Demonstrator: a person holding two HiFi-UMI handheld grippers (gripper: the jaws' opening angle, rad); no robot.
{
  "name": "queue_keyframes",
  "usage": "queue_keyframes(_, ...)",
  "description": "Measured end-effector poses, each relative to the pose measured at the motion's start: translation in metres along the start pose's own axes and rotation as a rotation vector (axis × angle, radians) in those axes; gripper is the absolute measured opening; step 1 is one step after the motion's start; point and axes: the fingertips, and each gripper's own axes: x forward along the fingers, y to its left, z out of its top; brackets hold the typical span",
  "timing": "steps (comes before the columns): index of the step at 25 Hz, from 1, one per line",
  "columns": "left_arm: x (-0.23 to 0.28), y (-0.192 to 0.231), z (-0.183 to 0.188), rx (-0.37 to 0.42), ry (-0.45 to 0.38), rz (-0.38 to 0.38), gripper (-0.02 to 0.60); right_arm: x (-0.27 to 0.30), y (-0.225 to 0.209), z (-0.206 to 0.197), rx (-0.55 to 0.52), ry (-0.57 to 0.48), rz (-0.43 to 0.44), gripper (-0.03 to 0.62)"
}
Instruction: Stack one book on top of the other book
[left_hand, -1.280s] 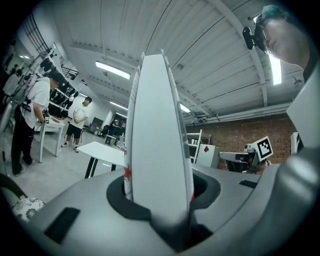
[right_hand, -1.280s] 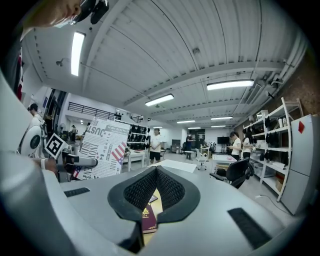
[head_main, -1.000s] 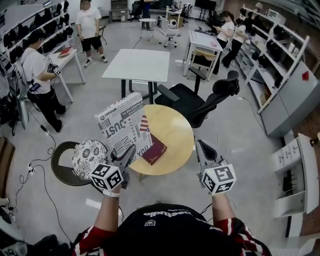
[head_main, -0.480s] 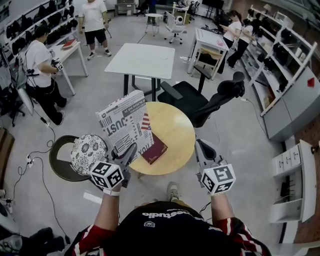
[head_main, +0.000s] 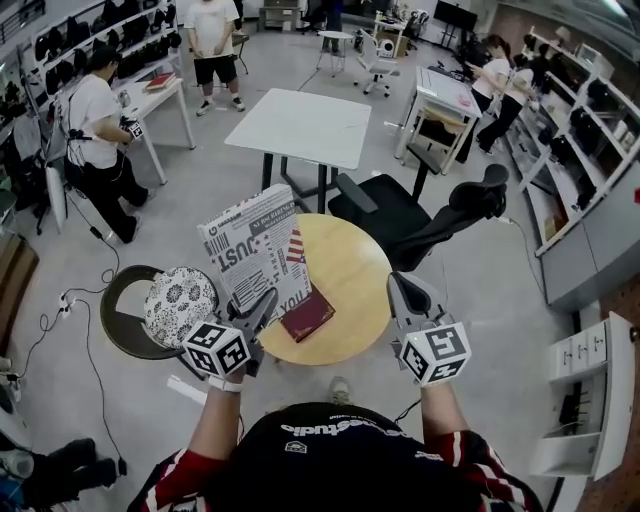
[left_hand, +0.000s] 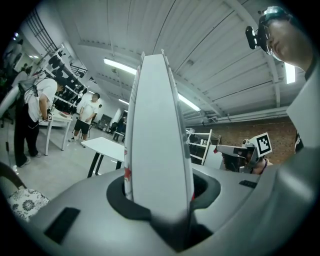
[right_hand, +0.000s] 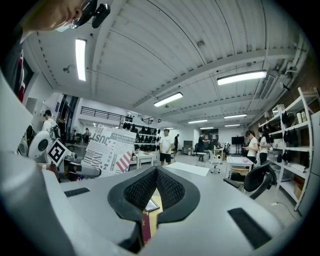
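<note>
L tool (head_main: 262, 305): I'm pinching the newsprint book (head_main: 255, 250) w/ it, book standing raised and tilted over the table's (head_main: 350, 262) left edge.
R tool (head_main: 403, 290): I'm holding it pressed together, empty, by the table's right rim.
Red book (head_main: 307, 313): lying flat at the table's near edge, just beside the raised book.

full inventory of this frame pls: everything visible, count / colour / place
newsprint book: 1, white with black print, held upright over the round table's left side
red book: 1, dark red, flat on the round table, near edge
round table: 1, light wood, centre
office chair: 1, black, behind the round table
white table: 1, white, farther back
patterned cushion: 1, white and black, left of the round table
people: at least 4, standing, background
left gripper: 1, grey, shut on the newsprint book
right gripper: 1, grey, shut, empty
</note>
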Motion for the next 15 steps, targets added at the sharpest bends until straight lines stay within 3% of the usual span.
queue_keyframes(15, 0.021, 0.021, -0.023, -0.097, 0.038, 0.056, 0.169, 0.046, -0.007, -0.010, 0.020, 0.001, 0.103, 0.028)
